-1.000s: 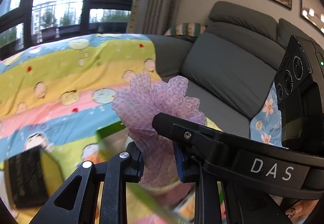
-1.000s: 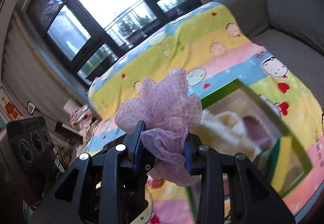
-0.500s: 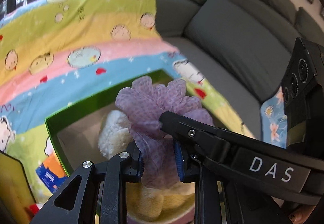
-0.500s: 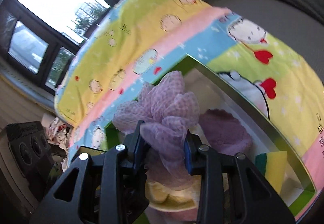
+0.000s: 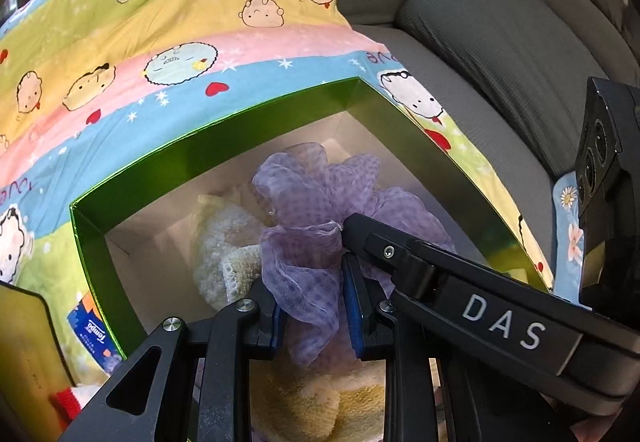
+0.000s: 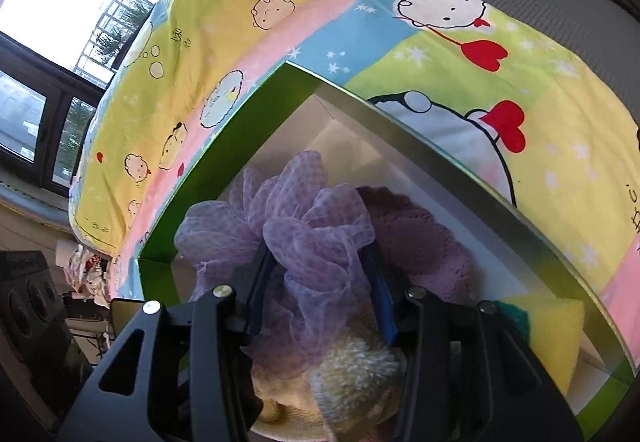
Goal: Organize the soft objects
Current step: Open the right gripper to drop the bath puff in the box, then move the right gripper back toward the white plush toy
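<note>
Both grippers hold one purple mesh puff (image 5: 316, 226) over the green box (image 5: 224, 146); left gripper (image 5: 314, 316) clamps it; right gripper (image 6: 320, 294) has just been opening around it; best release low, above the towels (image 5: 228, 242).

1. A crumpled lilac mesh scrunchie (image 5: 316, 226), ruffles bunched upward, hangs over the open green box (image 5: 224, 146).
2. Inside lie a cream fluffy cloth (image 5: 228, 242), a mauve knitted piece (image 6: 420, 242) and, near right, a yellow sponge (image 6: 552, 326).
</note>
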`<state>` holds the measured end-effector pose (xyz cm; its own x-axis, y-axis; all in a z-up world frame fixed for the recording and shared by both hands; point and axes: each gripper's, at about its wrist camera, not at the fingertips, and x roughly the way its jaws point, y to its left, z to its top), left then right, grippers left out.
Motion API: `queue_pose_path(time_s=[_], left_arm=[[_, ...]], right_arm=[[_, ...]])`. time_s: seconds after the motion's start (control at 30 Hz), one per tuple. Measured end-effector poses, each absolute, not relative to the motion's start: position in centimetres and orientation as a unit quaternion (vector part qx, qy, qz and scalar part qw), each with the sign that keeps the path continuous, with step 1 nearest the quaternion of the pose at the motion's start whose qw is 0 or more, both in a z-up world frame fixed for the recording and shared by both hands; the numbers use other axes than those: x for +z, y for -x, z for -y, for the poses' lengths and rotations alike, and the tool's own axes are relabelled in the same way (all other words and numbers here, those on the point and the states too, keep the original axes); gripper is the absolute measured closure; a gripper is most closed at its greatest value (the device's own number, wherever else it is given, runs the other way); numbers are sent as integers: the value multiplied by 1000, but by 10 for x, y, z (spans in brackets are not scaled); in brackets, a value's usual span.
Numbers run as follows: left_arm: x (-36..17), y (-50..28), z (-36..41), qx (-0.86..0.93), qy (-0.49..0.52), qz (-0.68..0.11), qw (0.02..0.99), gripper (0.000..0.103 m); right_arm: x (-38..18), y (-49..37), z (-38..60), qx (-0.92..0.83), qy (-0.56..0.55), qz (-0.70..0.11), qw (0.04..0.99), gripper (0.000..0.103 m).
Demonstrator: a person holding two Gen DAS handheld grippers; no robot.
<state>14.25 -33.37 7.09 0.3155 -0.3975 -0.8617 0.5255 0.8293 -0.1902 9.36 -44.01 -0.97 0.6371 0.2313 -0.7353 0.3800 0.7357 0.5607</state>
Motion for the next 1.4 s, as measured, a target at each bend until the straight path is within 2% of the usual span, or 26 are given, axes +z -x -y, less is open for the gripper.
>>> queue_pose_path(time_s=[0.17, 0.33, 0.43, 0.6, 0.67, 0.73, 0.87, 1.4], left_arm=[[78, -139, 330, -286, -49, -504, 814, 78], [103, -127, 315, -294, -17, -488, 822, 78], [116, -116, 306, -282, -31, -474, 834, 64], [136, -95, 284, -282, -17, -451, 847, 37], [146, -85, 273, -283, -7, -442, 851, 35], [152, -78, 264, -285, 2, -437, 853, 33], [165, -59, 235, -276, 21, -424, 863, 27], [189, 13, 62, -140, 101, -389, 905, 26]], right_arm=[[-6, -88, 443, -44, -367, -416, 831, 55], [17, -68, 441, -33, -360, -381, 851, 37], [34, -54, 438, -51, -342, -361, 866, 23], [52, -30, 438, -85, -319, -332, 884, 16], [57, -22, 437, -83, -314, -323, 889, 15], [62, -15, 434, -88, -307, -317, 893, 6], [72, -1, 426, -96, -286, -300, 905, 5], [106, 31, 367, -52, -215, -257, 941, 1]])
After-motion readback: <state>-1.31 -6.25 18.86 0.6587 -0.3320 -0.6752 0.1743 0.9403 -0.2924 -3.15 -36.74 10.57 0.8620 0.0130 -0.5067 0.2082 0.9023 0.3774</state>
